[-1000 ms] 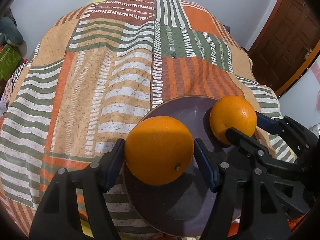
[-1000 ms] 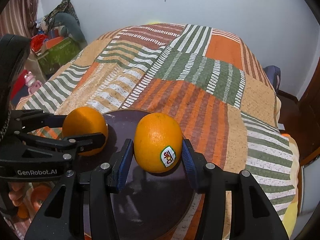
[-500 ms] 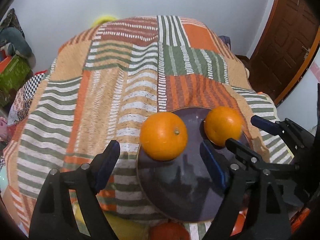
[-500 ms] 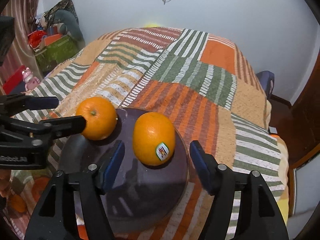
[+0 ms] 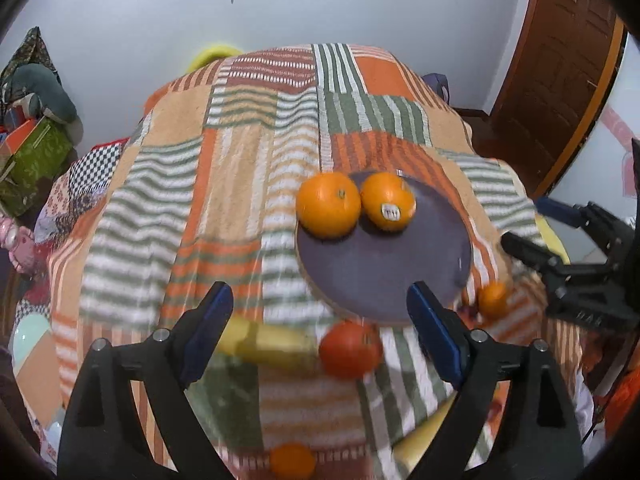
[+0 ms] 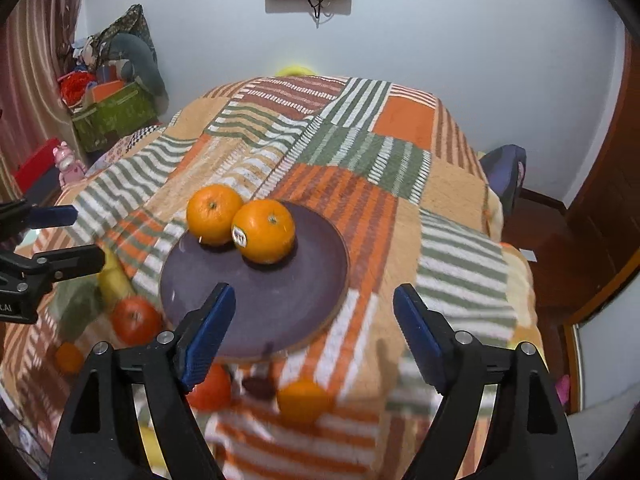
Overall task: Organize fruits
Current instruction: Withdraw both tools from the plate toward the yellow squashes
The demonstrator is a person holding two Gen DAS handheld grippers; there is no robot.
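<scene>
Two oranges touch side by side on the plate's far edge.

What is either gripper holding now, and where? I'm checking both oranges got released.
Nothing. The left gripper and right gripper are open and empty; both oranges rest on the plate.

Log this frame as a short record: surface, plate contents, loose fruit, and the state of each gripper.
surface: striped patchwork blanket
plate: dark round plate, holding two oranges
plain orange: far left of the plate, against the other orange
stickered orange: sticker facing the camera
loose fruit: red fruit, banana, small oranges near the blanket's front edge
left gripper: open, empty, jaws just been opening
right gripper: open, empty, jaws just been opening
</scene>
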